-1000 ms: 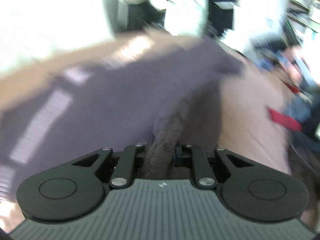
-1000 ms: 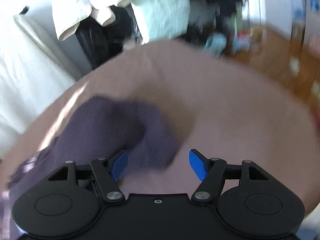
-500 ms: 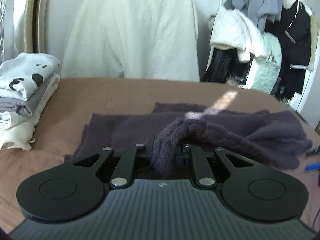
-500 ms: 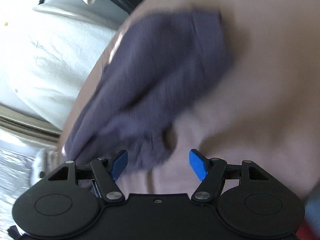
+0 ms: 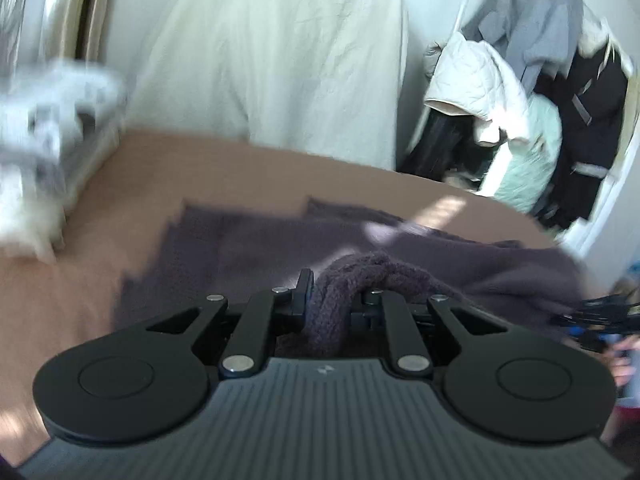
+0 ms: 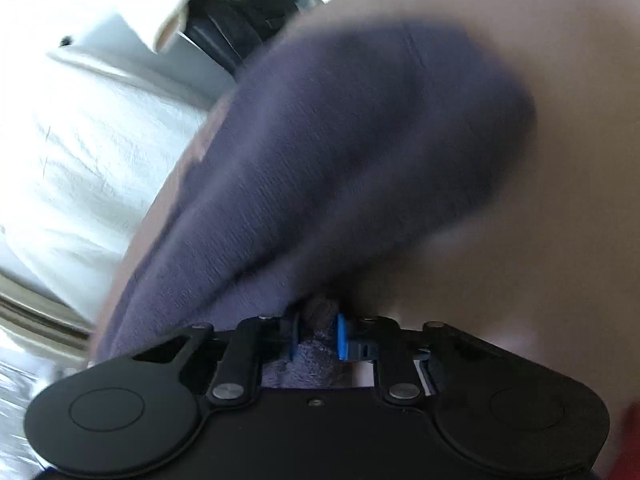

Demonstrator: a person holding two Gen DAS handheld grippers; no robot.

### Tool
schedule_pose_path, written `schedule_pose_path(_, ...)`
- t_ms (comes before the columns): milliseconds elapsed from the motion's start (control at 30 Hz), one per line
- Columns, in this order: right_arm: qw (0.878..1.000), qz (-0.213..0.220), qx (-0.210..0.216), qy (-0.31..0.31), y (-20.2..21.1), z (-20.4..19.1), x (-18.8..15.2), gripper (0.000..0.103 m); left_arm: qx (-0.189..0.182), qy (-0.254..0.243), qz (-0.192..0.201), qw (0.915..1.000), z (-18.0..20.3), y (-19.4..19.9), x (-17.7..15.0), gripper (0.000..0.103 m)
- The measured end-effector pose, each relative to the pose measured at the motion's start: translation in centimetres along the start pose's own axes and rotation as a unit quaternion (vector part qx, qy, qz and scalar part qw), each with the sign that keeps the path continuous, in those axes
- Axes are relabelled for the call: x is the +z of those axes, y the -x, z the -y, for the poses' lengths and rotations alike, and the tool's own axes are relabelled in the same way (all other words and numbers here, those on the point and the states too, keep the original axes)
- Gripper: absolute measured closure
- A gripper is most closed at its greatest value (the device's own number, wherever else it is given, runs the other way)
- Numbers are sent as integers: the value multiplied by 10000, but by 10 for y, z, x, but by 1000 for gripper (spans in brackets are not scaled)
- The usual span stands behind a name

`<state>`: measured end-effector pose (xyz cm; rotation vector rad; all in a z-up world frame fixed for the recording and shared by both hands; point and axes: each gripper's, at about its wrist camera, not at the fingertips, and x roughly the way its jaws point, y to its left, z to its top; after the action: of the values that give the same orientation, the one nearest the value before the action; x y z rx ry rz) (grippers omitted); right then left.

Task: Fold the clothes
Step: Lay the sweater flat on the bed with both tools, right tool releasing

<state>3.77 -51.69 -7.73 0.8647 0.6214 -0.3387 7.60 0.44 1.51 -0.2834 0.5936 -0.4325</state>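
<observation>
While both grippers, left gripper [image 5: 328, 304] & right gripper [image 6: 316, 330], pinch the purple sweater [image 5: 460, 256] edge on the bed [image 5: 240, 176], fold looks barely begun; folded stack [image 5: 52, 120] sits nearby.

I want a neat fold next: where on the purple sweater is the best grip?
Judging by its pose, grip the purple sweater at its bunched near edge, from the near side. Both the left gripper and right gripper already pinch thick folds there.
</observation>
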Motion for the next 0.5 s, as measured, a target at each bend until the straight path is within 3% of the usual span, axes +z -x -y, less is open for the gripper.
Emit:
schedule_pose_path(100, 9915, 888, -121, 942, 61, -20, 9, 90, -152, 352, -403, 9985, -5, 4, -19, 90)
schedule_pose_path(133, 9867, 1092, -262, 1172, 83, -23, 8, 98, -68, 255, -517, 9983, -1, 2, -24, 90)
schedule_pose_path(200, 9799, 1161, -606, 1502, 119, -21, 4, 99, 159, -41, -786, 9968, 10, -4, -32, 90)
schedule_pose_path(333, 9537, 1025, -1708, 2254, 121, 1, -19, 102, 623, -789, -1095, 9889, 39, -13, -49, 90)
schedule_pose_path(367, 9537, 905, -1875, 2172, 119, 13, -21, 102, 688, -920, -1100, 9873, 44, -12, -53, 90)
schedule_pose_path(400, 9610, 736, -1884, 1886, 118, 25, -20, 102, 730, -1028, -1082, 9861, 48, -11, -56, 90)
schedule_pose_path(500, 9856, 520, -1198, 1074, 123, 47, -20, 95, 738, -957, -974, 9879, 45, -5, -57, 89)
